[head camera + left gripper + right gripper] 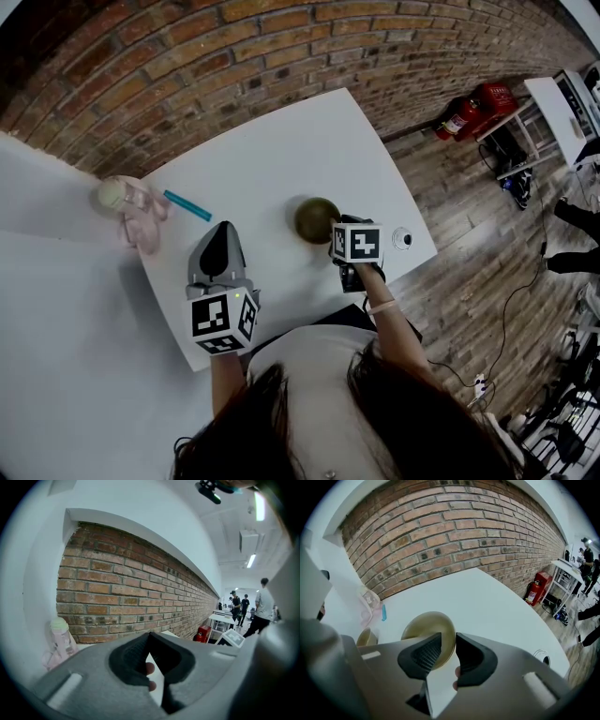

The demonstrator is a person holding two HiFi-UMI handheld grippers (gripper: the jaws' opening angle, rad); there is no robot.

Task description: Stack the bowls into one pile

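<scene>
— How does the right gripper (pixel 447 637) stand?

— Jaws apart, gripping nothing. A brown bowl (pixel 425 626) sits on the white worktop (pixel 487 602) just behind the tips, and its rim shows through the gap.

— And the left gripper (pixel 149 634)?

— Jaws together at the tips, empty, pointing towards the brick wall (pixel 131 588).

— Any other bowl?

— A second bowl (pixel 367 638), lower left in the right gripper view. It's apart from the first, not stacked.

— What else is around?

— In the head view, a pink bottle (pixel 127 202) sits at the left. A teal stick (pixel 187 205) lies just beside it. A small round white thing (pixel 402 238) is right of the bowl, near the worktop's corner.
</scene>
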